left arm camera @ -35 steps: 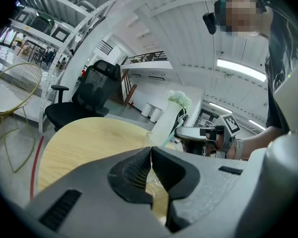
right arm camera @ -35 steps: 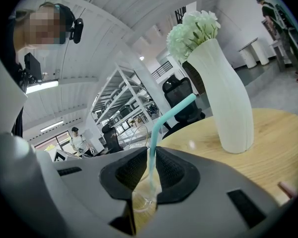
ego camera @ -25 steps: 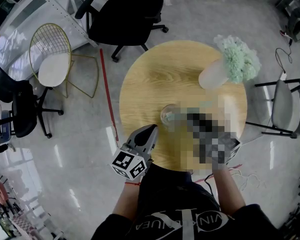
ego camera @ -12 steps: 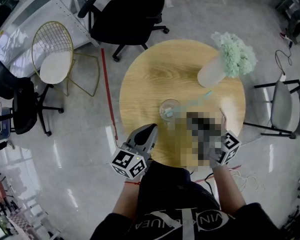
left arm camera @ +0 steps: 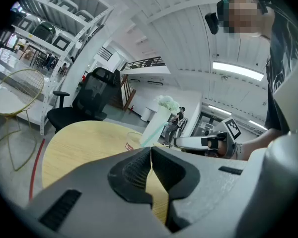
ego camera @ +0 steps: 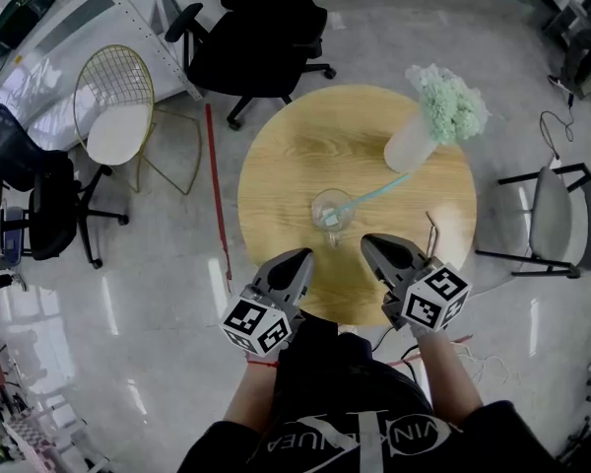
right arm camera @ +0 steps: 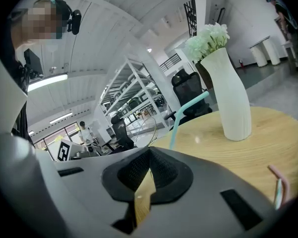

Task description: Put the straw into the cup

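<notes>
The teal straw (ego camera: 372, 192) stands in the clear cup (ego camera: 331, 211): its lower end is inside the cup and its upper part leans over the rim toward the white vase (ego camera: 407, 147). The cup sits near the middle of the round wooden table (ego camera: 276, 166), ahead of both grippers and roughly between their tips, touching neither. The left gripper (ego camera: 303, 254) hangs at the near edge of the table, its tip pointing toward the cup from the person's left. The left gripper view shows its jaws pressed together with nothing between them (left arm camera: 151, 155). The right gripper (ego camera: 367, 241) is held beside it on the other side of the cup, apart from the straw. Its own view also shows its jaws closed on nothing (right arm camera: 149, 157), with the straw (right arm camera: 186, 113) rising beyond them and the vase (right arm camera: 231, 93) farther off on the tabletop (right arm camera: 273, 133).

The vase holds a bunch of pale green flowers (ego camera: 449, 102) and stands near the far right rim of the table. A thin bent pink piece (right arm camera: 280, 180), perhaps another straw, lies on the table just right of the right gripper. Besides the straw, the cup looks empty
</notes>
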